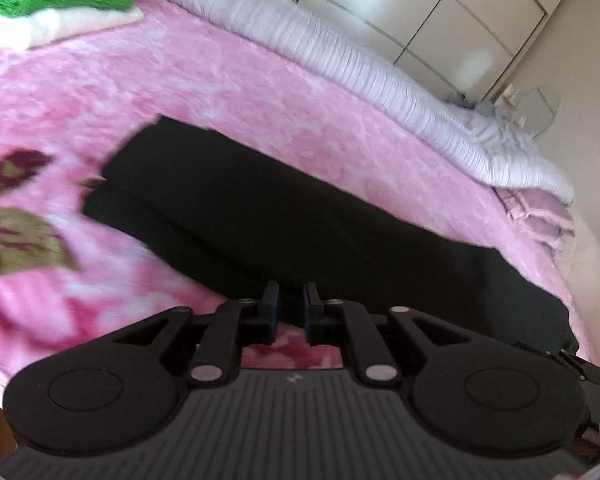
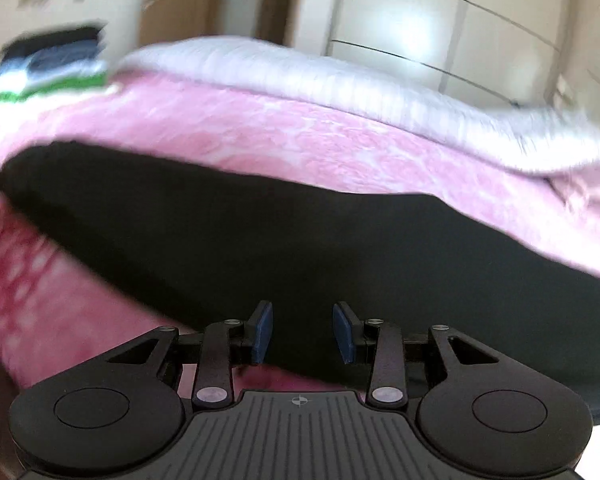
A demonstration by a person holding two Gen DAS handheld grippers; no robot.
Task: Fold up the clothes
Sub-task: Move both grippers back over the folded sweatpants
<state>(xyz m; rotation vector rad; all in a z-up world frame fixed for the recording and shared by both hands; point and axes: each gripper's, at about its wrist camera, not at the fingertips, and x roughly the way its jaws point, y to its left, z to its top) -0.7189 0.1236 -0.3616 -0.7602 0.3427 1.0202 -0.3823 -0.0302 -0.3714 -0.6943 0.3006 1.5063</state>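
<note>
**Folding the black garment on the bed**

Left wrist view: the black garment (image 1: 284,220) lay flat as a long strip across the pink blanket (image 1: 228,80), w/ a lengthwise crease showing. The left gripper (image 1: 291,308) sat at its near edge, jaws nearly together w/ a narrow gap; whether cloth was pinched between them I couldn't tell. A stack of folded clothes (image 1: 56,4) sat far off at the blanket's upper corner, and a white quilt (image 1: 340,60) ran along the far side.

Right wrist view: blurred. The right gripper (image 2: 302,332) hung over the garment's near edge, jaws spread, nothing held.

Judgement: to do the fold well, both grippers should grab the same edge at matching layers and carry it over evenly, keeping the cloth taut.

Only the left view showed the garment's squared end and crease; the right view showed the stack's dark top layers.
</note>
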